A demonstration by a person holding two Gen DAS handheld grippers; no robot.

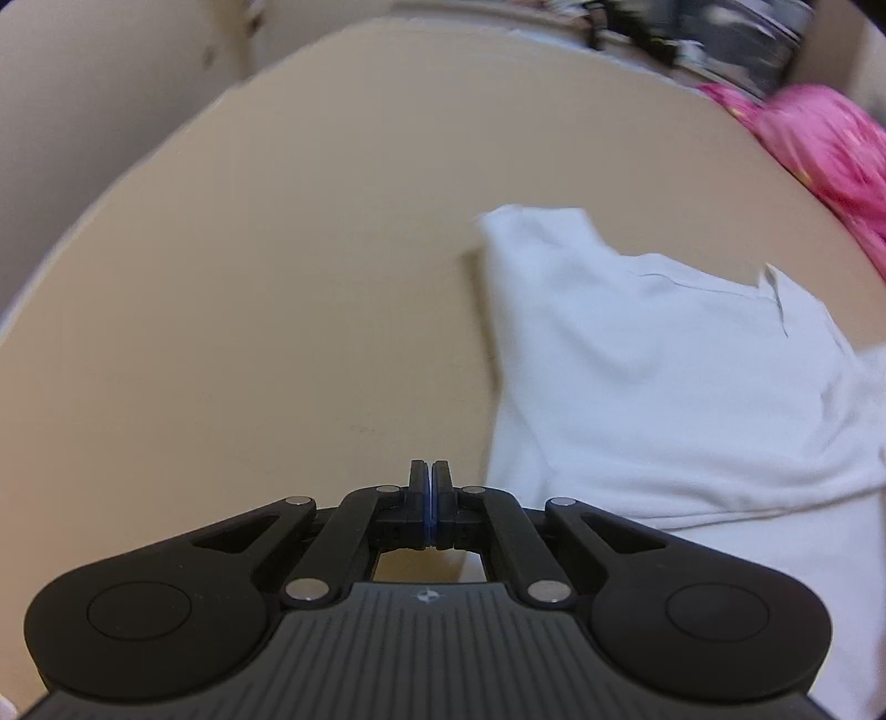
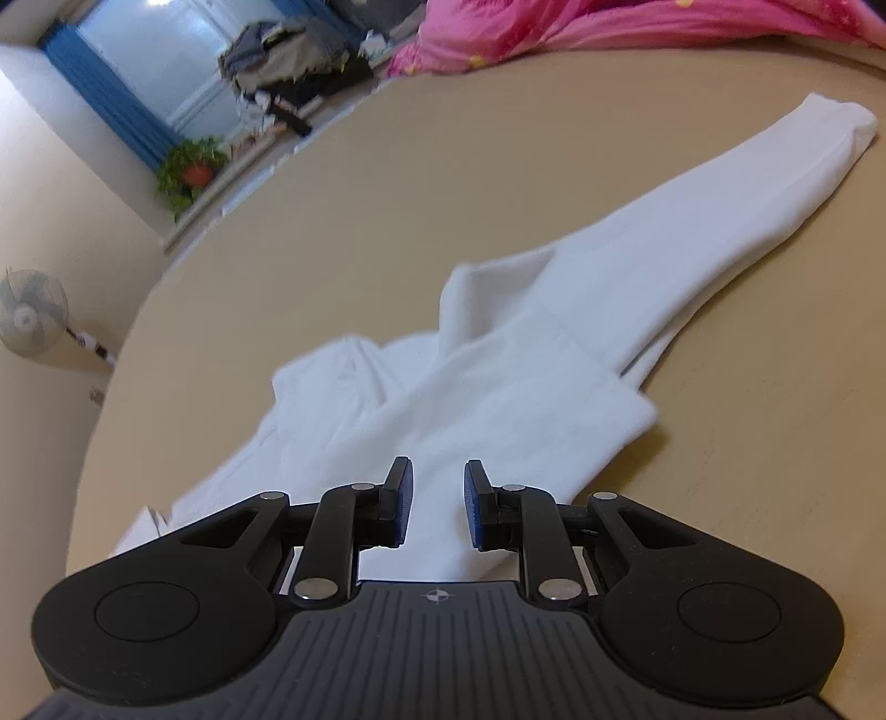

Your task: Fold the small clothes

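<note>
A white garment (image 1: 664, 376) lies on the tan table (image 1: 277, 277), to the right of my left gripper (image 1: 430, 471). That gripper is shut and empty, its tips over bare table just left of the cloth's edge. In the right wrist view the same white garment (image 2: 526, 354) lies partly folded, one long part stretching to the far right. My right gripper (image 2: 437, 476) is open and empty, hovering right over the near end of the cloth.
A pink cloth (image 1: 819, 144) lies at the table's far right edge; it also shows in the right wrist view (image 2: 581, 27). Beyond the table are a pile of dark clothes (image 2: 299, 61), a potted plant (image 2: 191, 169) and a fan (image 2: 30, 318).
</note>
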